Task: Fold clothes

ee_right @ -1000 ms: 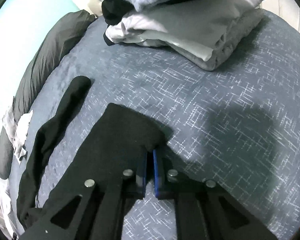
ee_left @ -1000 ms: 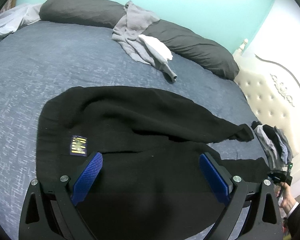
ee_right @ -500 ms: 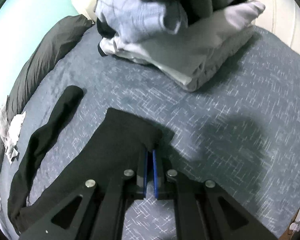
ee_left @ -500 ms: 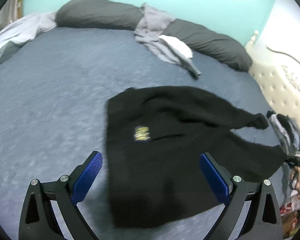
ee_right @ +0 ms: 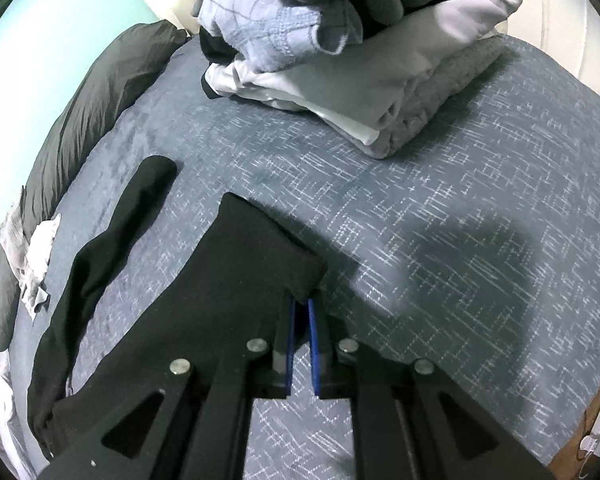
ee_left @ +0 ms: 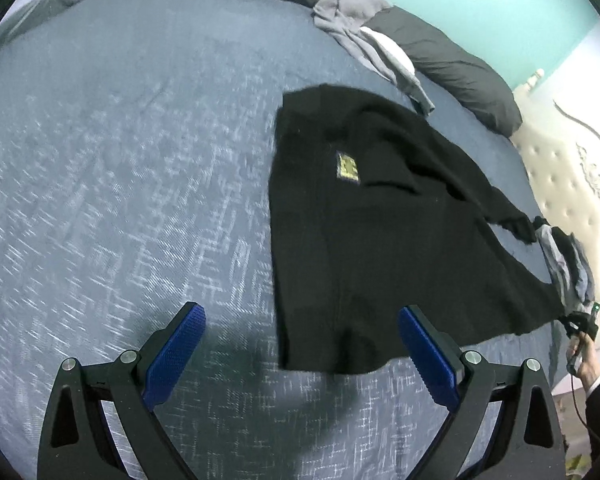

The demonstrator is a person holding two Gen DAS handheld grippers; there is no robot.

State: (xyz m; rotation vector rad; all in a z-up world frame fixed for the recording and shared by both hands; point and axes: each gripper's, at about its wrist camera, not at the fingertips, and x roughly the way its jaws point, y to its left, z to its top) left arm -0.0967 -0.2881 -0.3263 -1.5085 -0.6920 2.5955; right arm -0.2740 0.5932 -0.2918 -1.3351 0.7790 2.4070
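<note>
On the blue bed [ee_left: 100,160], our right gripper [ee_right: 299,312] pinches the black knit sweater's [ee_left: 380,220] corner; our left gripper [ee_left: 300,344], jaws wide, hangs just short of its near hem.

The right gripper [ee_right: 299,312] pinched a corner of the black sweater [ee_right: 236,280] on the bed [ee_right: 440,220]; beyond the sweater sat a stack of folded clothes [ee_right: 340,52]

Two wrist views over one bed [ee_left: 140,160], sharing the black sweater [ee_left: 380,232].
</note>
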